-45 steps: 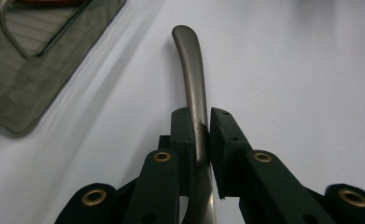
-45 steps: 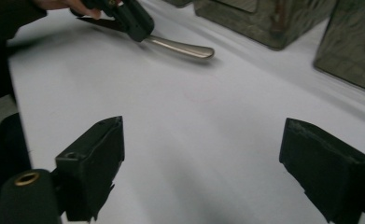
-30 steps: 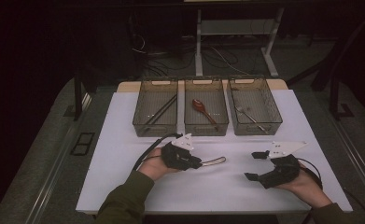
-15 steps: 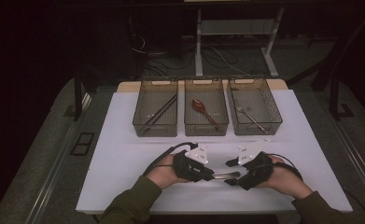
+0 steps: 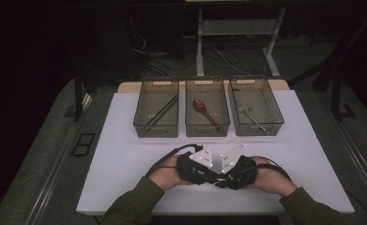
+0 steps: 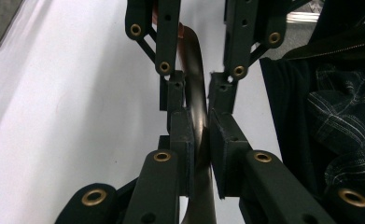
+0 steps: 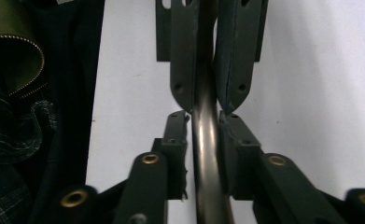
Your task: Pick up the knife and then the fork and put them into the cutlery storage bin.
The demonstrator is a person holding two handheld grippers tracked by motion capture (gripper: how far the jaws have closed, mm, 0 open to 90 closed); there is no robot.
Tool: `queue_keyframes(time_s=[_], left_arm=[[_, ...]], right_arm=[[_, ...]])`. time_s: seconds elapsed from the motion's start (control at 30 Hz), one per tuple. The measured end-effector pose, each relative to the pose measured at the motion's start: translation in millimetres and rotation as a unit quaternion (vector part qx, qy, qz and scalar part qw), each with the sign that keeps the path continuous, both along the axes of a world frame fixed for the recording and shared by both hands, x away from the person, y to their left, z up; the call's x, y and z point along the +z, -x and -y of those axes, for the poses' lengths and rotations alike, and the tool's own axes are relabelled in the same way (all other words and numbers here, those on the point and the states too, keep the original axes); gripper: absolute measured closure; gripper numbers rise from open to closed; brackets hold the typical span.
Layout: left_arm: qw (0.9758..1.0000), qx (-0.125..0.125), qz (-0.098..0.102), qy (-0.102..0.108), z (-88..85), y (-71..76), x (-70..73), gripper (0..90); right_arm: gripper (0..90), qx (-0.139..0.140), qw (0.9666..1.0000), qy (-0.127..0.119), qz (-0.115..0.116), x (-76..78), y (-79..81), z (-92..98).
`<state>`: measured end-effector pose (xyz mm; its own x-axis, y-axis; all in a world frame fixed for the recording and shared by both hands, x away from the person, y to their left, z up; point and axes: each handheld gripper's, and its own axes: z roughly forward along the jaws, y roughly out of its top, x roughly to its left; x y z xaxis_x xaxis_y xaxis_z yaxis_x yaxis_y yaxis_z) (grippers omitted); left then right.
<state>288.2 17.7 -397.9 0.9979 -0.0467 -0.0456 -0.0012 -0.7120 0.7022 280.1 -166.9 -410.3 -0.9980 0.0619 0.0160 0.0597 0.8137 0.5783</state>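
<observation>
Long dark brown curved handle (image 6: 196, 100) runs straight between claws; left claw (image 6: 196, 135) grasps it, right claw (image 7: 203, 140) just clenching opposite end.

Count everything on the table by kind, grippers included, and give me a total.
Clear bins: 3
Dark sticks: 2
Red-brown spoon: 1
Metal fork: 1
Dark utensil, held: 1
Left gripper, shut on it: 1
Right gripper, whose jaws have just been closing on it: 1
Total: 10
</observation>
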Motion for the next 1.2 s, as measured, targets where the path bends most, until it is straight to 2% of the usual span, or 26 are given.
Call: queue_keyframes(time_s=[0.17,0.3,0.37,0.47,0.53,0.6,0.7,0.77,0.83,0.87,0.93,1.0,1.03,1.17,1.2], left_arm=[[1.0000,-0.006,0.003,-0.002,0.6,0.3,0.0,79.1],[0.9999,-0.011,0.003,-0.005,1.4,1.3,-0.9,78.9],[0.9999,-0.012,0.006,-0.007,1.4,0.9,-0.9,78.8],[1.0000,-0.001,0.004,0.005,-1.0,-1.0,-0.1,77.6],[0.9997,0.013,0.003,0.022,-6.3,-3.1,3.8,73.4],[0.9985,0.035,-0.001,0.043,-14.7,-3.6,8.8,67.7],[0.9951,0.069,-0.008,0.070,-30.2,-5.2,14.6,59.7],[0.9921,0.093,-0.004,0.084,-42.1,-5.7,16.2,55.6],[0.9878,0.124,0.005,0.093,-54.4,-5.5,16.5,51.3],[0.9848,0.141,0.013,0.100,-61.1,-5.8,16.4,51.1],[0.9777,0.176,0.012,0.114,-73.8,-6.0,15.7,49.2],[0.9711,0.205,0.021,0.121,-84.6,-4.6,15.6,48.5],[0.9680,0.217,0.023,0.124,-89.5,-3.9,15.6,47.2],[0.9531,0.266,0.022,0.142,-107.9,-1.1,10.3,40.7],[0.9506,0.275,0.021,0.142,-112.2,-0.4,7.5,38.4]], right_arm=[[76.9,0.009,0.9999,0.005,0.002,0.0,1.4,-0.6],[77.2,0.013,0.9999,0.003,-0.005,-1.7,2.5,-1.4],[77.3,0.011,0.9999,0.005,0.000,-1.6,3.5,-1.1],[77.4,0.004,0.9999,-0.009,-0.004,-1.2,1.8,2.4],[77.4,-0.008,1.0000,-0.004,-0.001,-0.2,0.2,5.9],[77.4,-0.014,0.9998,-0.009,0.007,-1.8,-3.8,10.9],[77.4,-0.035,0.9992,-0.016,0.010,0.1,-8.7,20.5],[77.3,-0.049,0.9985,-0.022,0.014,1.8,-12.7,27.3],[77.3,-0.063,0.9975,-0.025,0.018,3.4,-17.2,34.7],[77.3,-0.072,0.9969,-0.026,0.020,4.2,-18.7,38.4],[77.2,-0.096,0.9949,-0.030,0.010,6.0,-21.6,45.7],[77.3,-0.118,0.9925,-0.027,0.011,7.2,-25.2,53.1],[77.2,-0.134,0.9906,-0.027,0.010,7.5,-26.5,56.4],[77.2,-0.181,0.9830,-0.031,0.009,10.4,-32.3,70.4],[77.2,-0.190,0.9812,-0.035,0.006,11.4,-33.7,73.8]])
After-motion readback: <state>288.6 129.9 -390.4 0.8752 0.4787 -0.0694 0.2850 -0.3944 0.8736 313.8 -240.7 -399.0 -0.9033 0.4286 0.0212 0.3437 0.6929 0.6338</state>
